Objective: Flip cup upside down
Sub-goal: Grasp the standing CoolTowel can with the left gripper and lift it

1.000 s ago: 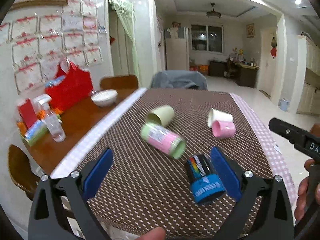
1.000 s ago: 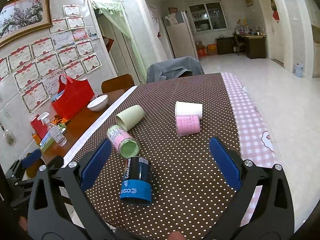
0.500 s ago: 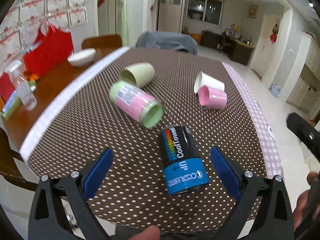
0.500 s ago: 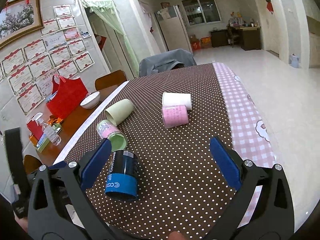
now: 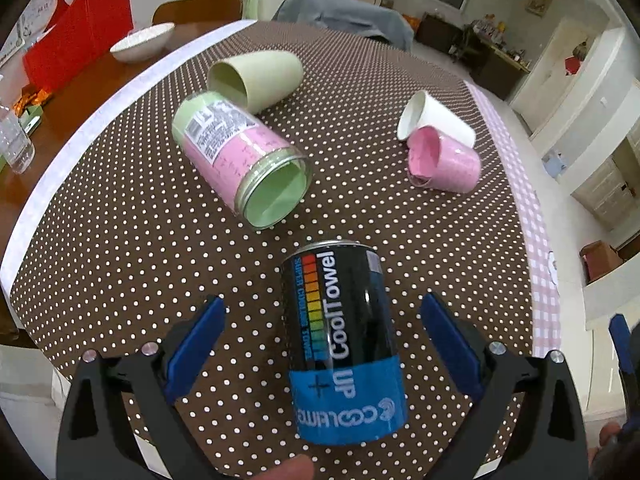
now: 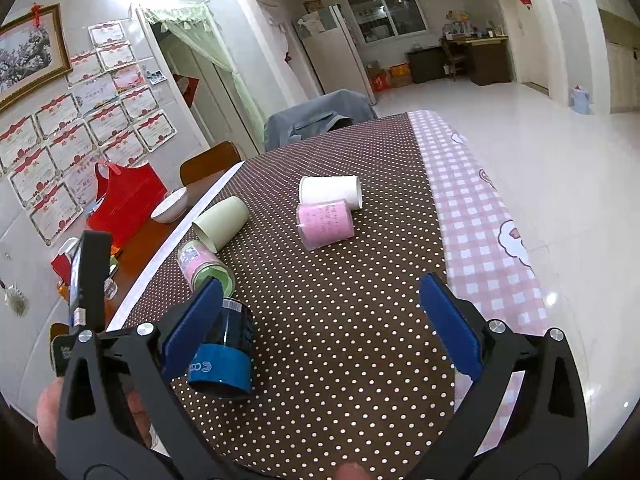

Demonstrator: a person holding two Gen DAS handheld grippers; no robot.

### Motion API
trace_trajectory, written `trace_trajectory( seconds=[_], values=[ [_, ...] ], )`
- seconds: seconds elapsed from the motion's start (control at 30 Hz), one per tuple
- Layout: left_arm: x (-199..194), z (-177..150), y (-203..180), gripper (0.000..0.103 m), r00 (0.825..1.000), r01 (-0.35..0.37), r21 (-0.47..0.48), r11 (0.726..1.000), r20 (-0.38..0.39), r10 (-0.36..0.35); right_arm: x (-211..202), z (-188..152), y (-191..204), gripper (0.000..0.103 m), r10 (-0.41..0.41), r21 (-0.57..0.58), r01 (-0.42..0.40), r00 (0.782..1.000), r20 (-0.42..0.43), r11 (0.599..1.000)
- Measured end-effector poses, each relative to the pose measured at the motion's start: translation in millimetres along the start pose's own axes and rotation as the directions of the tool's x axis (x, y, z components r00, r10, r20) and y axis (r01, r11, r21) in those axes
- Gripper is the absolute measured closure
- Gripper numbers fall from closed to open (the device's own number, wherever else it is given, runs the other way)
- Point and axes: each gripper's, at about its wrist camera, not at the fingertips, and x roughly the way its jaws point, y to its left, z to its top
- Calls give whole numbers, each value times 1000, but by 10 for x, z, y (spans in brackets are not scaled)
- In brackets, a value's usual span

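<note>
Several cups lie on their sides on the brown dotted tablecloth (image 5: 120, 216). A black and blue "CoolTowel" cup (image 5: 344, 356) lies nearest, between the open blue pads of my left gripper (image 5: 320, 332), not touched. It also shows in the right wrist view (image 6: 226, 354), partly behind the left pad. A pink and green cup (image 5: 240, 160), a pale green cup (image 5: 256, 76), a white cup (image 5: 436, 120) and a pink cup (image 5: 444, 164) lie farther back. My right gripper (image 6: 320, 320) is open and empty above the table's near right part.
A wooden table on the left holds a red bag (image 5: 76, 20), a white bowl (image 5: 142, 42) and a clear bottle (image 5: 14, 144). A grey-covered chair (image 5: 344, 16) stands at the far end. The pink checked cloth edge (image 6: 480, 216) runs along the right.
My left gripper has moved forward and down, so the black and blue cup now lies between its open pads. My right gripper has drifted a little right; the left hand now shows at its left.
</note>
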Motion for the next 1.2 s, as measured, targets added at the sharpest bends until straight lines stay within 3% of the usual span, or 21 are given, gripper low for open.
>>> trace_trajectory(
  seconds=[0.5, 0.63, 0.8, 1.0, 1.2],
  values=[
    [500, 289, -54, 8, 992, 27, -19, 999, -120, -29, 29, -26, -30, 6, 4, 7, -4, 1000, -5, 1000],
    [665, 341, -54, 36, 988, 58, -24, 998, -140, -61, 28, -31, -27, 6, 5, 6, -5, 1000, -4, 1000],
    [753, 380, -52, 36, 985, 92, -20, 996, -144, -94, 30, -34, -23, 6, 5, 7, -5, 1000, -3, 1000],
    [676, 347, -46, 37, 985, 132, 11, 991, -109, -131, 34, -30, -21, 6, 5, 8, -5, 1000, -4, 1000],
    [499, 315, -95, 37, 989, 148, 69, 987, -19, -147, 37, -36, -24, 6, 4, 14, -4, 1000, -8, 1000]
  ],
)
